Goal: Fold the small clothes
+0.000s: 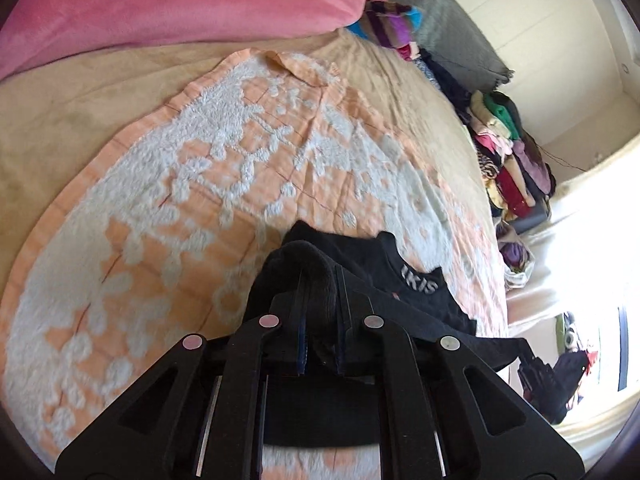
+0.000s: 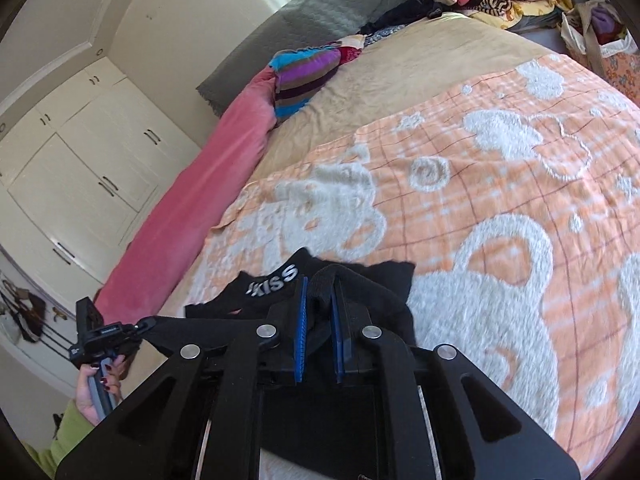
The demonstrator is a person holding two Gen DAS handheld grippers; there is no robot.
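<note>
You've got both the left gripper (image 1: 320, 300) and right gripper (image 2: 320, 312) clamped on bunched edges of the black garment (image 1: 416, 284) hanging just over the orange blanket (image 1: 200, 184), so uneven tension could easily skew the fold.

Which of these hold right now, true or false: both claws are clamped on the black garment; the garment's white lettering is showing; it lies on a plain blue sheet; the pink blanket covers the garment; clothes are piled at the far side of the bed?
1. Both the left claw and the right claw are clamped on the black garment. True.
2. The white lettering is showing. True.
3. The garment lies on a plain blue sheet. False: it is over an orange-and-white patterned blanket.
4. The pink blanket covers the garment. False: it lies along the bed's edge, apart from the garment.
5. A pile of clothes sits at the far side. True.
</note>
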